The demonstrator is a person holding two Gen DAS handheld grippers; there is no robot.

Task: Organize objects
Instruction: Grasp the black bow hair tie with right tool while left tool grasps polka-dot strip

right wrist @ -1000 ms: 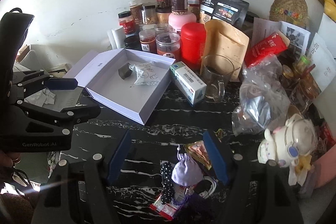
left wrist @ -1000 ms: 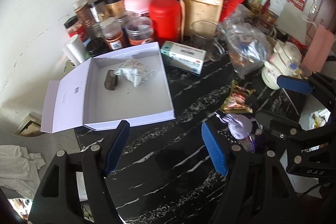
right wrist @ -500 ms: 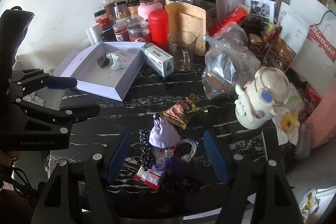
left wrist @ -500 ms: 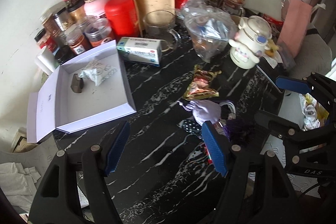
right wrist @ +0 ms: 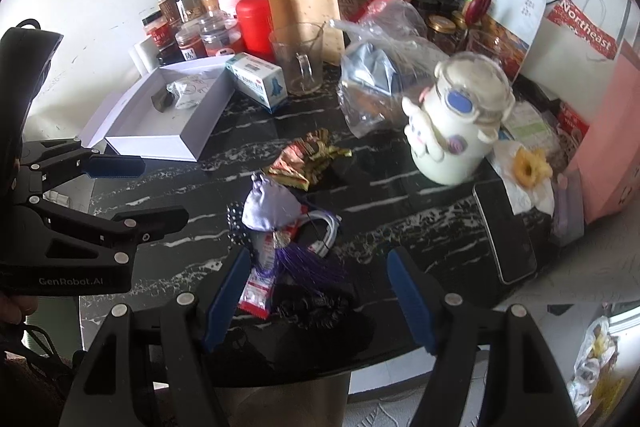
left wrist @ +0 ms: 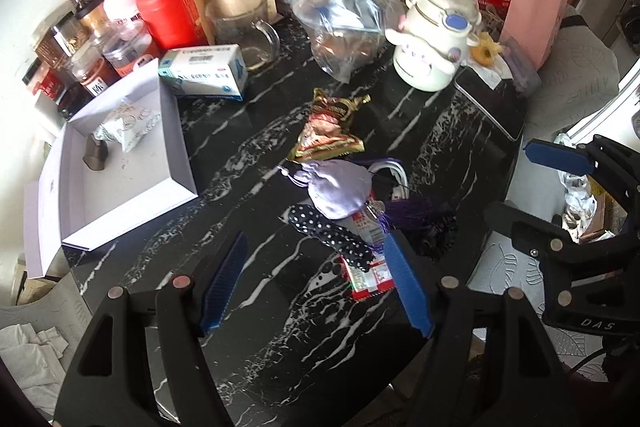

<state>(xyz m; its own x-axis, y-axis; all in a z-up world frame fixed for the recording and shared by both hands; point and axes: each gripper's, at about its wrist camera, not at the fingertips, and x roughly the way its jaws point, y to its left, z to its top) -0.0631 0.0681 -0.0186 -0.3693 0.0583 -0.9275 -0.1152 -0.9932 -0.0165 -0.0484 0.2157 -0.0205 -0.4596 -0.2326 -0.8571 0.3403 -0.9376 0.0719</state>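
The surface (left wrist: 280,327) is black with white streaks, like marble. The open box (left wrist: 120,195) is white, and a small brown thing (left wrist: 95,155) sits in it. The little pouch (left wrist: 338,191) is light purple. The strip of cloth (left wrist: 332,235) is black with white dots. The tassel (right wrist: 304,263) is dark purple. The snack packet (left wrist: 328,131) is gold and red. The flat packet (left wrist: 368,275) is red and white. The tin (left wrist: 172,11) is red. The jar (left wrist: 436,39) is cream with a blue spot. The paper bag (left wrist: 532,7) is pink. Each hand-held gripper, left (left wrist: 316,291) and right (right wrist: 320,303), is black with blue pads.
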